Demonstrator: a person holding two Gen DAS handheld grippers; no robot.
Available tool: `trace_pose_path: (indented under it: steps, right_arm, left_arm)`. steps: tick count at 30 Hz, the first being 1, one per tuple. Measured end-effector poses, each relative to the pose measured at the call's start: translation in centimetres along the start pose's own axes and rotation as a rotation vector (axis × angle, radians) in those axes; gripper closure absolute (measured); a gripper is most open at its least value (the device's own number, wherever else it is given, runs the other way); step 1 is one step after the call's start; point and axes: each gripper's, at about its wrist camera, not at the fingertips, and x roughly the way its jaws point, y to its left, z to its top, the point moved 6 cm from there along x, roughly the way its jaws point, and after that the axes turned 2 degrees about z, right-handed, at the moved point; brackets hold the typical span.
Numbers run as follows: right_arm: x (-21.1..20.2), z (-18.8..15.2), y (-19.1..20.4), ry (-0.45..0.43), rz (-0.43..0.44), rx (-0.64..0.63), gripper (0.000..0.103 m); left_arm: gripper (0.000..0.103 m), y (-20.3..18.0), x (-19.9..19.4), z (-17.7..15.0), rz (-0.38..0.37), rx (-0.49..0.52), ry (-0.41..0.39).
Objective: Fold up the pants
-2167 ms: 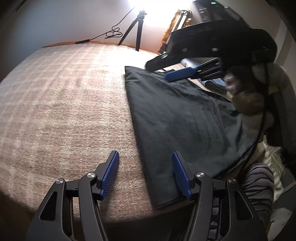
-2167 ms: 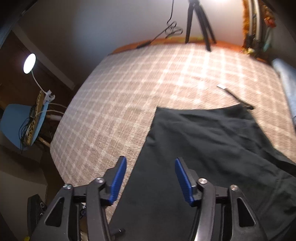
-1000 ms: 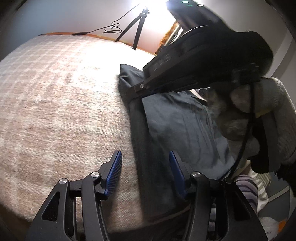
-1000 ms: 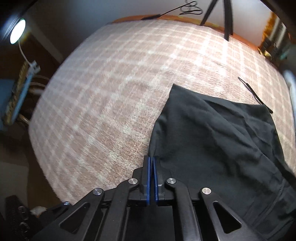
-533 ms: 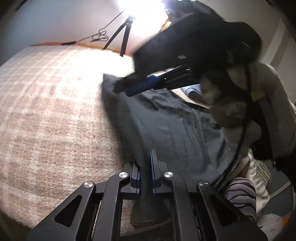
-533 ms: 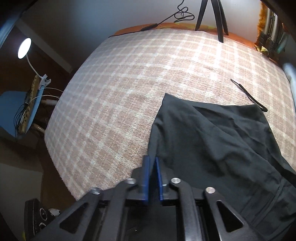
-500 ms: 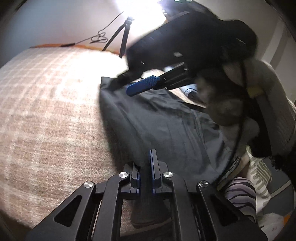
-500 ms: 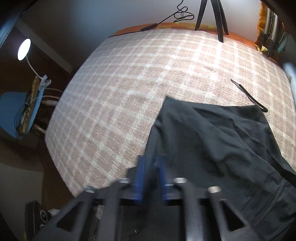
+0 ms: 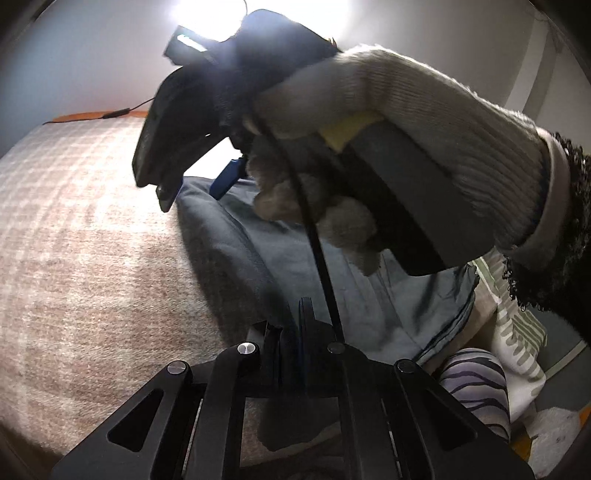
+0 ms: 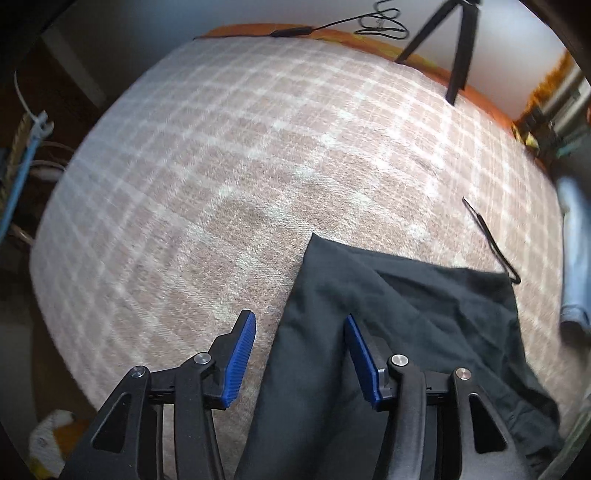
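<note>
Plaid bedding (image 10: 229,155) in pink-brown and cream checks, with a coarse woven nap, covers the wide bed; an orange edge (image 10: 332,35) borders its far side below a pale wall. A black tripod (image 10: 456,40) stands at that far edge, with a coiled black cable (image 10: 380,22) hanging beside it. A thin black strap (image 10: 491,240) lies on the plaid just beyond the far corner of the dark pants (image 10: 399,317), which lie flat and slightly creased along the bed's near right part. A pale blue folded fabric (image 10: 576,258) sits at the right border of the right wrist view.

In the left wrist view, a hand in a ribbed cream knit glove (image 9: 406,122) fills the upper right and hides much of the room; it holds the right gripper (image 10: 299,350), whose blue ridged pads are spreading apart over the pants' edge without pressing it. The left gripper (image 9: 295,332) has its jaws pressed together, pinching the near edge of the pants. Striped cloth (image 9: 476,384) shows at that view's lower right.
</note>
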Motion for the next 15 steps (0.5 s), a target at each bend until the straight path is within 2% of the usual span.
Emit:
trace_pose_path:
  steps: [8,13,15]
  right_arm:
    - [1.4,0.0,0.9,0.048,-0.078,-0.066,0.054]
    - [1.6,-0.2,0.6,0.044,-0.073,-0.063,0.07]
    - [1.3,-0.3,0.1,0.032,-0.055,-0.05,0.08]
  left_arm:
    - [0.096,-0.9,0.4,-0.6,0.003,0.017,0.005]
    - [0.096,-1.4,0.4,-0.7,0.002,0.025,0.002]
    - [0.096,-1.7,0.3,-0.7,-0.001,0.027,-0.001]
